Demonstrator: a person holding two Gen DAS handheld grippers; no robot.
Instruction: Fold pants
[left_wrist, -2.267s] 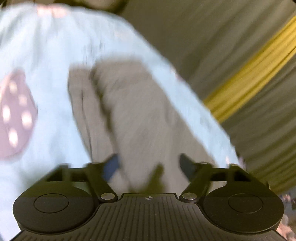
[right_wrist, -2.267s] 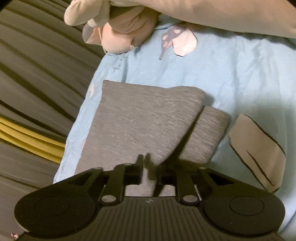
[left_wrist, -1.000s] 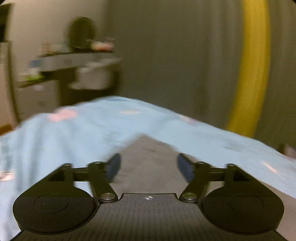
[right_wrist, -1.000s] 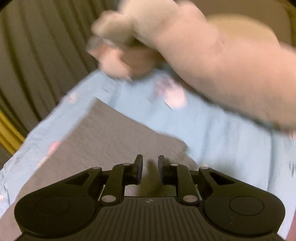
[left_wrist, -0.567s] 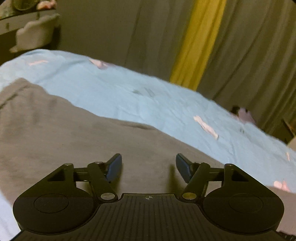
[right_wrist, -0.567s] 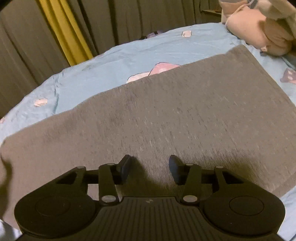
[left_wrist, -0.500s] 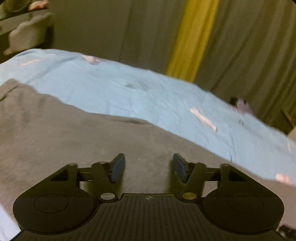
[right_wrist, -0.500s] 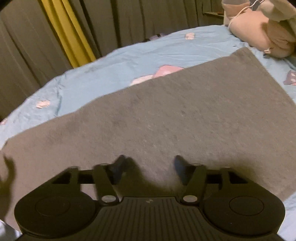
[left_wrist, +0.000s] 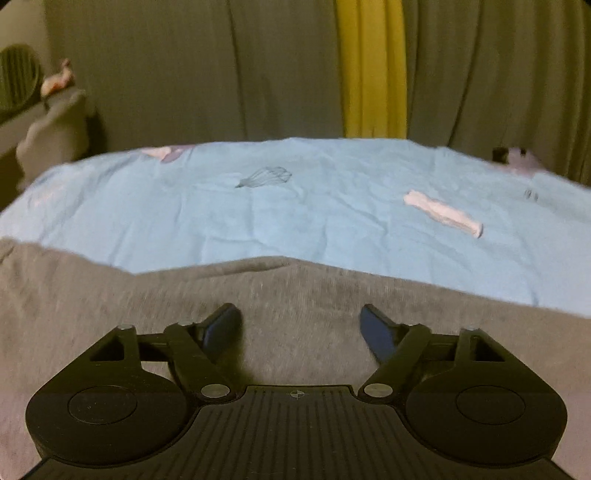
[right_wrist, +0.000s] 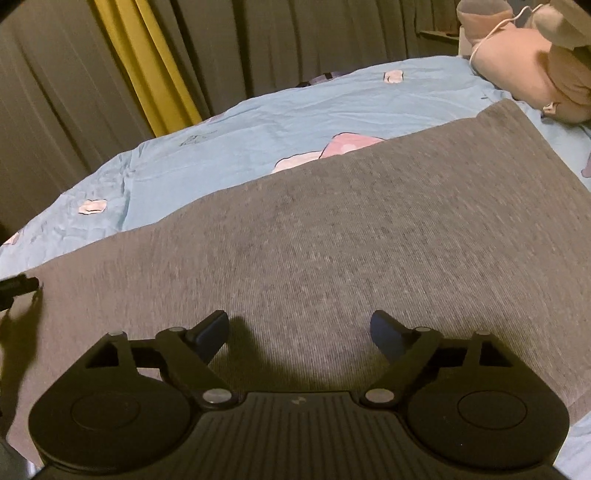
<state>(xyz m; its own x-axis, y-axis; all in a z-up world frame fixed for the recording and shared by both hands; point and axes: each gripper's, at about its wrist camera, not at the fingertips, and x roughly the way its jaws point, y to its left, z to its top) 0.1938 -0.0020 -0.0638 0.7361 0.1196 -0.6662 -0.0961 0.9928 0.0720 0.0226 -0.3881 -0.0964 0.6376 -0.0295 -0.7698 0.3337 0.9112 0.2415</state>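
Grey pants (right_wrist: 332, 229) flat on the bed (left_wrist: 295, 206); my left gripper (left_wrist: 299, 328) and right gripper (right_wrist: 299, 332), jaws just opened wide, grip nothing.

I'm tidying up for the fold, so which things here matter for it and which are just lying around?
For the job:
grey knit pants
light blue printed bedsheet

Lying about:
pink plush toy
grey and yellow curtains

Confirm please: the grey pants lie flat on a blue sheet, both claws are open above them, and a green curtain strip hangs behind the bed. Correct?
Almost. The curtain strip is yellow, not green, as the left wrist view shows. The grey pants do lie flat on the blue sheet, under the open left claw and right claw.
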